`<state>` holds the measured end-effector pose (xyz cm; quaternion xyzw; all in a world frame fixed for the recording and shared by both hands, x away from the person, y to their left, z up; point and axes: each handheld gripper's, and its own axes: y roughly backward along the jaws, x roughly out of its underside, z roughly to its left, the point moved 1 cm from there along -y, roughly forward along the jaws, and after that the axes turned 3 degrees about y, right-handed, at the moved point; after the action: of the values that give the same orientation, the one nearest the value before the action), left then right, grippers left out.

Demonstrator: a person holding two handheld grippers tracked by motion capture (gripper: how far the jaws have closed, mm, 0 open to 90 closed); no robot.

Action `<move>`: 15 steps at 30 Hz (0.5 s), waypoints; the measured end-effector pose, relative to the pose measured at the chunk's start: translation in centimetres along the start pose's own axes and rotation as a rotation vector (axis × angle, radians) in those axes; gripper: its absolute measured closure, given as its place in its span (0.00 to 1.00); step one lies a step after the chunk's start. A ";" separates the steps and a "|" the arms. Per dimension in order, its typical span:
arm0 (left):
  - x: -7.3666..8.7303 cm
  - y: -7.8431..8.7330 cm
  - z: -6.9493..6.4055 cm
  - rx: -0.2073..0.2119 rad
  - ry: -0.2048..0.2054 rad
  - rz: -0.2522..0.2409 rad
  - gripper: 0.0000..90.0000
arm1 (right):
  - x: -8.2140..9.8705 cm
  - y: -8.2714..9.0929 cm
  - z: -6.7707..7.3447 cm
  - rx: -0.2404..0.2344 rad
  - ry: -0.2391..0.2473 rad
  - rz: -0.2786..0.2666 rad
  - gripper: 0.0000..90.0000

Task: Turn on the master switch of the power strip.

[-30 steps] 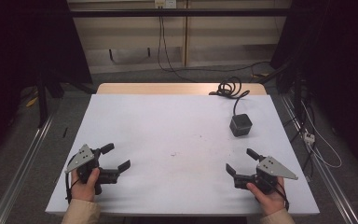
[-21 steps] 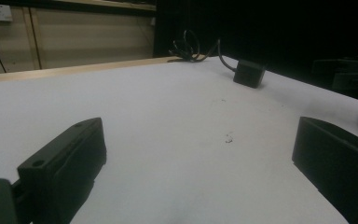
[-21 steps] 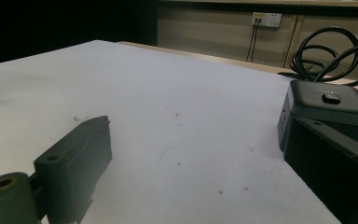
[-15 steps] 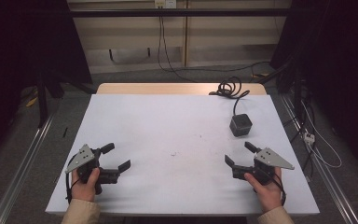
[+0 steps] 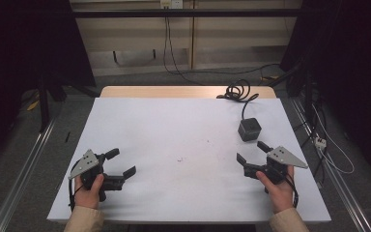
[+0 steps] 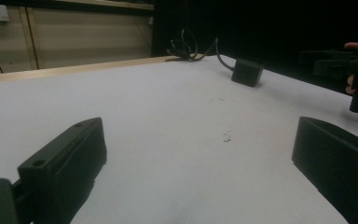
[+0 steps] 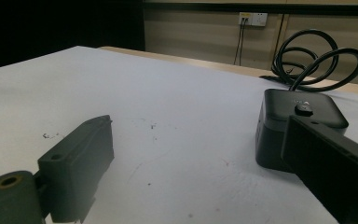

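Left tongs (image 5: 118, 163) sit low over the near-left part of the white table (image 5: 174, 125), held by the left hand (image 5: 89, 186); jaws spread wide, nothing between them. In the left gripper view both jaws frame bare table surface with a small dark speck (image 6: 226, 137) ahead.

Right tongs (image 5: 251, 152) are at the near-right side, held by the right hand (image 5: 276, 186) — jaws also wide apart and empty. They point toward the black box (image 5: 249, 129), which stands flat on the table just beyond the jaw tips, near but not touching as far as the high view shows.

In the right gripper view the black box (image 7: 298, 126) lies partly behind the right-hand jaw; whether that jaw touches it cannot be told. A black cable (image 7: 314, 58) runs from the top of the box into a loose coil at the far table edge.

The two tongs are well apart from each other — the box lies on the right tongs' side.
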<state>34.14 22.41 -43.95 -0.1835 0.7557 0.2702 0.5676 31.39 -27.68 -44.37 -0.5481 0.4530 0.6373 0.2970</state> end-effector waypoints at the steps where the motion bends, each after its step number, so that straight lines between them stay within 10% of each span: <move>1: 0.0 0.0 0.0 0.000 0.001 -0.001 0.03 | 0.0 -0.1 -0.1 0.002 -0.001 0.001 0.10; 15: 0.0 0.0 0.0 0.010 0.003 -0.003 0.03 | -0.7 -1.0 -1.1 0.030 -0.001 0.002 0.13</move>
<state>34.15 22.45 -43.93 -0.1822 0.7576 0.2654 0.5677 32.87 -28.21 -43.95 -0.5427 0.4631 0.6309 0.3049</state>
